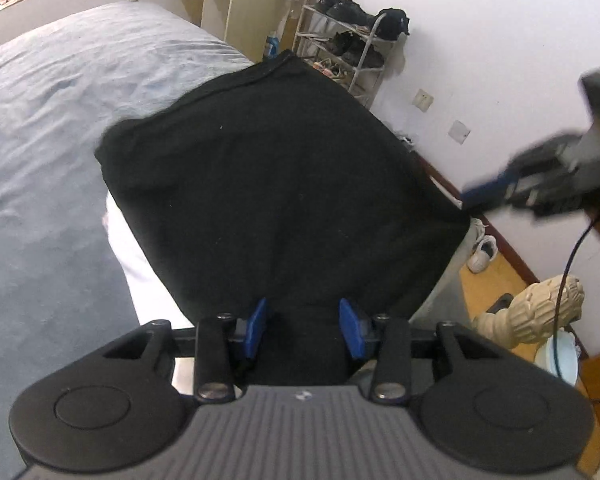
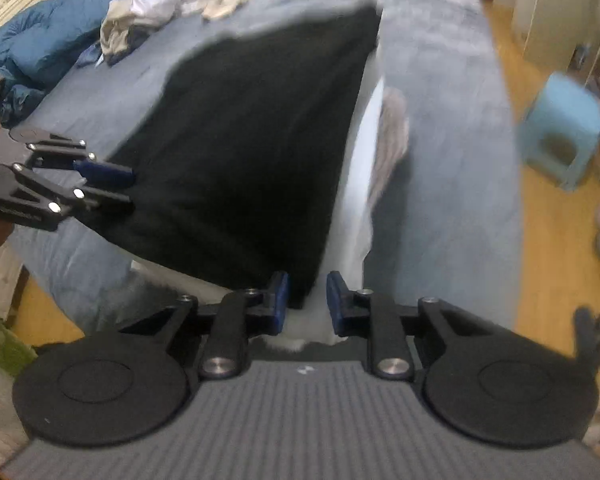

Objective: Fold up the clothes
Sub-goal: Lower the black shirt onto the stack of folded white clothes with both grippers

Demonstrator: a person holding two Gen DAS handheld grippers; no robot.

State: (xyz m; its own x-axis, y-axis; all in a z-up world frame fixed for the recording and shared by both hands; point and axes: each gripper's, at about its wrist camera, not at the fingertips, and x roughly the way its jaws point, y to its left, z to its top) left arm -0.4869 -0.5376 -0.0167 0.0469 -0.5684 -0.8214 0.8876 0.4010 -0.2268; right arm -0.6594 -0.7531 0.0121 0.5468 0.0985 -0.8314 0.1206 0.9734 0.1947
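Garment: black garment (image 1: 284, 184) hangs spread above the blue-sheeted bed (image 1: 60, 128), a white garment (image 2: 356, 200) beneath it.
Left gripper (image 1: 304, 328): jaws clamped on bunched black cloth at 6 o'clock.
Right gripper (image 2: 307, 300): jaws parted; black corner between them, seemingly unpinched.
Risk: right corner may slip, collapsing the fold.
Risk: white garment may drag along.

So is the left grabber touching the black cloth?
Touching. In the left wrist view the black cloth bunches between the left gripper pads; the right wrist view shows it holding the cloth's edge.
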